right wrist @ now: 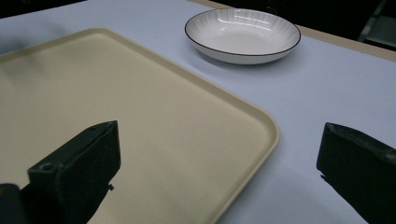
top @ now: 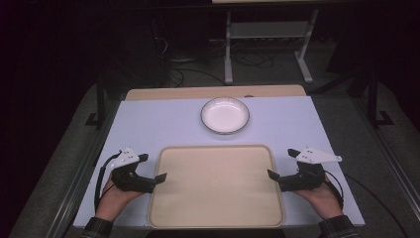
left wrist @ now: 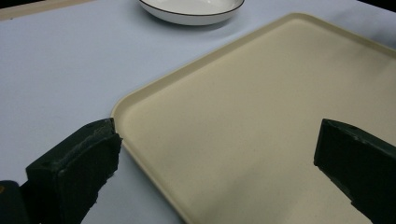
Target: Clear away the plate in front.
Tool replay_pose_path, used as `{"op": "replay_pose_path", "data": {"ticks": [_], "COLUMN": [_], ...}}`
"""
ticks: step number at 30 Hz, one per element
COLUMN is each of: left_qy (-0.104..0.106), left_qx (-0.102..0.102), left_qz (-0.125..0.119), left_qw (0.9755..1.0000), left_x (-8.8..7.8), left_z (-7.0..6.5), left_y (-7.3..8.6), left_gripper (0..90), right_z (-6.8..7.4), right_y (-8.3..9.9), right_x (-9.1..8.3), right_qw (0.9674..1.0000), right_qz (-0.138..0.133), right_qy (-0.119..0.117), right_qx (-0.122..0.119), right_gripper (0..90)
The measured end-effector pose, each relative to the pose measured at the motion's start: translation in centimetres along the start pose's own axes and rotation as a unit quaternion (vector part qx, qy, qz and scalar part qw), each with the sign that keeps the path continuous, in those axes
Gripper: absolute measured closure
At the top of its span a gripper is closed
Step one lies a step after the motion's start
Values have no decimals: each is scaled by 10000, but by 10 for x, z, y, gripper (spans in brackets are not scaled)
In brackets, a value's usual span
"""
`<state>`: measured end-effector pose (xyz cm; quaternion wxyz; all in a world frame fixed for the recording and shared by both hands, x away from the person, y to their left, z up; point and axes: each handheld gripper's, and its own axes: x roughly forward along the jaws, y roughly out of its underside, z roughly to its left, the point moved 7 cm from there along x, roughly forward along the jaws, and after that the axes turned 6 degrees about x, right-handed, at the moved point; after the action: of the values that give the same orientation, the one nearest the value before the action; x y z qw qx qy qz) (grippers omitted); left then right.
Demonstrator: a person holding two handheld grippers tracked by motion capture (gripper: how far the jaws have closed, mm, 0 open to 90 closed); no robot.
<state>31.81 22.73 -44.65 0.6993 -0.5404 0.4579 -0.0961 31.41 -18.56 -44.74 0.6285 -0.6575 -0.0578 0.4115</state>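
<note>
A bare beige tray point(top: 216, 198) lies at the table's near middle. Beyond it sits an empty white plate point(top: 225, 115) with a dark rim. My left gripper point(top: 152, 167) is open at the tray's left edge, and my right gripper point(top: 282, 163) is open at its right edge. In the left gripper view the wide-apart jaws of the left gripper point(left wrist: 215, 158) straddle the rim of the tray point(left wrist: 154, 86), with the plate point(left wrist: 191, 9) at the top. In the right gripper view the right gripper point(right wrist: 219, 163) straddles the far right corner of the tray point(right wrist: 261, 116), and the plate point(right wrist: 243, 32) lies beyond. Nothing is held.
A pale lavender cover point(top: 148, 124) tops the table, with a wooden strip point(top: 173, 92) along its far edge. Behind the table stand a white metal frame point(top: 228, 49) and cables on a dark floor. Bare tabletop lies on both sides of the plate.
</note>
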Motion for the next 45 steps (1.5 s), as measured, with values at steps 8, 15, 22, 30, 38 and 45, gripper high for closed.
{"op": "replay_pose_path", "data": {"ticks": [8, 15, 22, 30, 38, 45], "left_qy": [69, 77, 91, 75, 115, 116], "left_qx": [69, 90, 57, 67, 66, 85], "left_qz": [78, 31, 0, -5, -49, -94], "left_qw": [9999, 9999, 9999, 9999, 9999, 9999], "left_x": [11, 15, 19, 24, 30, 34], "left_z": [0, 0, 2, 5, 6, 7], "left_y": [-5, -12, -16, -22, -31, -42], "left_gripper": [0, 0, 0, 0, 0, 0], "right_z": [-1, 0, 1, 1, 2, 2], "right_y": [-3, -4, -5, -5, -6, -6], "right_x": [2, 0, 1, 1, 1, 1], "right_qw": [10000, 10000, 10000, 10000, 10000, 10000], "right_qz": [-24, -16, -6, -11, -16, -18], "right_qy": [-17, -12, 0, 5, 9, 20], "right_qx": [49, 37, -6, -12, -20, -30], "right_gripper": [0, 0, 0, 0, 0, 0]}}
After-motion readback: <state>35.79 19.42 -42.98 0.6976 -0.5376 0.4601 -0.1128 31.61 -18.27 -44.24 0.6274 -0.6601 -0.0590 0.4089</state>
